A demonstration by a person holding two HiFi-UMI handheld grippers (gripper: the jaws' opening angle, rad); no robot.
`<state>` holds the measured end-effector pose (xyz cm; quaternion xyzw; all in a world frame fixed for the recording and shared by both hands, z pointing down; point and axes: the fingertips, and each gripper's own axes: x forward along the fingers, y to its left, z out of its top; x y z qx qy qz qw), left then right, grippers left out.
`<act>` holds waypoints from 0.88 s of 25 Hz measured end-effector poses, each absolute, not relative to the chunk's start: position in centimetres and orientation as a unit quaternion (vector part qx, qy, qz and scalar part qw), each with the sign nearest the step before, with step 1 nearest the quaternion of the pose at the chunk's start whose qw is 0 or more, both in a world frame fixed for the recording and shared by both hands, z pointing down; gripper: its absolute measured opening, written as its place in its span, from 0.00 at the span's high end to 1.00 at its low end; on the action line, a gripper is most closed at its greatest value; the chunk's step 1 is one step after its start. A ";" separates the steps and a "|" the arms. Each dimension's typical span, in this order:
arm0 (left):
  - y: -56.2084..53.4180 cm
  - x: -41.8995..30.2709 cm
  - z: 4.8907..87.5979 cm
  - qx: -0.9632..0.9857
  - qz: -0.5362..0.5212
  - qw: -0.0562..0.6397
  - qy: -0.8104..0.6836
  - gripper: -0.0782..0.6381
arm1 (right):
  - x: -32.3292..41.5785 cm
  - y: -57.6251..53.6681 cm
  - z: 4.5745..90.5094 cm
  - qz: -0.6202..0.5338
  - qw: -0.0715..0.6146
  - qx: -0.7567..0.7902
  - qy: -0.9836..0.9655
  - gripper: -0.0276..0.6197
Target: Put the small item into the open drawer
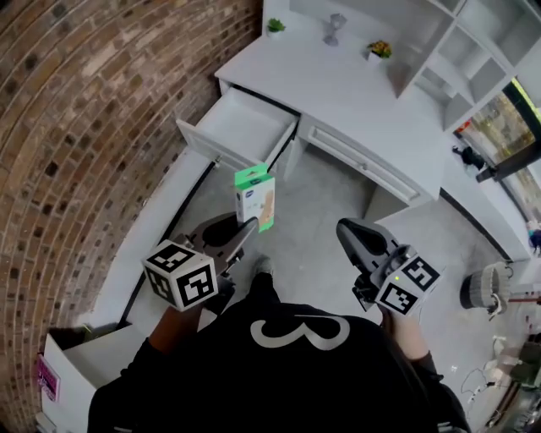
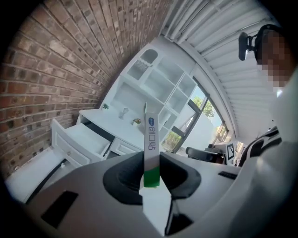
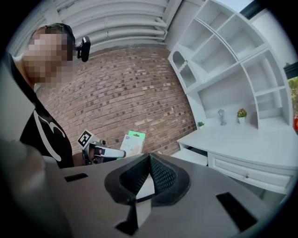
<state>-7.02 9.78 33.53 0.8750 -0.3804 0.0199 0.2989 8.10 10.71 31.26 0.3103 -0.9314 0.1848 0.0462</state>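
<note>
The person stands facing a white desk [image 1: 355, 93] set against a brick wall [image 1: 101, 110], a pair of tongs in each hand. The left gripper [image 1: 245, 227] has its jaws closed partway on a thin white box with a green end [image 1: 255, 197], pinching it by the flat faces; seen along the jaws, the box [image 2: 151, 139] stands upright, edge-on, with the pads pressed to both sides. The box is in the air over the floor, short of the furniture. The open drawer [image 1: 211, 145] lies at about twelve o'clock from it, pulled well out of the desk's left end, and the box is clearly apart from it. The right gripper [image 1: 345, 227] is at about three o'clock from the left one, held at a similar height; its jaws [image 3: 148, 160] are brought together with nothing between them. On the desktop, toward one o'clock, sit two small potted plants [image 1: 275, 26] [image 1: 379, 51], with white shelving [image 1: 461, 59] beyond at two o'clock.
</note>
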 end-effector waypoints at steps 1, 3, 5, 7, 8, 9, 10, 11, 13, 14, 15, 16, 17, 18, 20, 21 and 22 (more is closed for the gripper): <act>8.5 -7.2 33.9 0.874 0.024 0.302 -0.380 0.76 | 7.9 9.4 31.5 0.189 0.048 0.311 -0.930 0.94; 5.9 -7.7 34.6 0.872 0.035 0.306 -0.380 0.76 | 7.4 6.6 32.3 0.198 0.054 0.312 -0.928 0.94; 3.4 -8.2 35.2 0.871 0.045 0.308 -0.380 0.76 | 6.7 3.9 33.0 0.205 0.060 0.312 -0.926 0.94; 1.1 -8.8 35.8 0.869 0.053 0.310 -0.381 0.76 | 5.9 1.5 33.4 0.211 0.065 0.309 -0.925 0.94; 0.1 -9.1 36.2 0.869 0.057 0.311 -0.381 0.76 | 5.6 0.4 33.7 0.213 0.066 0.309 -0.925 0.94; -1.0 -9.4 36.5 0.868 0.060 0.311 -0.382 0.76 | 5.3 -0.7 33.9 0.214 0.066 0.309 -0.924 0.94; -2.0 -9.7 36.8 0.868 0.063 0.312 -0.382 0.76 | 5.0 -1.7 34.2 0.216 0.067 0.310 -0.924 0.94; -3.0 -10.0 37.3 0.867 0.067 0.313 -0.383 0.76 | 4.8 -2.7 34.5 0.218 0.069 0.311 -0.923 0.94; -4.8 -10.5 38.2 0.863 0.077 0.318 -0.386 0.76 | 4.4 -4.3 35.0 0.220 0.071 0.312 -0.921 0.94; -5.5 -10.7 38.7 0.861 0.081 0.321 -0.386 0.76 | 4.2 -4.9 35.1 0.221 0.072 0.312 -0.921 0.94; -6.1 -10.8 39.0 0.860 0.083 0.324 -0.386 0.76 | 4.0 -5.4 35.3 0.221 0.073 0.311 -0.921 0.94; -6.6 -11.0 39.3 0.859 0.084 0.327 -0.385 0.76 | 3.8 -5.7 35.4 0.221 0.073 0.310 -0.922 0.94; -7.1 -11.1 39.6 0.858 0.085 0.328 -0.385 0.76 | 3.7 -6.0 35.5 0.222 0.074 0.309 -0.922 0.94; -7.4 -11.1 39.9 0.858 0.088 0.329 -0.386 0.76 | 3.7 -6.2 35.7 0.223 0.075 0.309 -0.922 0.94; -8.1 -11.4 40.7 0.855 0.094 0.333 -0.388 0.76 | 3.6 -6.4 36.1 0.228 0.076 0.307 -0.921 0.94; -8.4 -11.6 41.0 0.853 0.096 0.334 -0.389 0.76 | 3.6 -6.6 36.2 0.231 0.077 0.305 -0.921 0.94; -8.8 -11.8 41.2 0.852 0.096 0.334 -0.391 0.76 | 3.5 -6.8 36.4 0.232 0.077 0.302 -0.921 0.94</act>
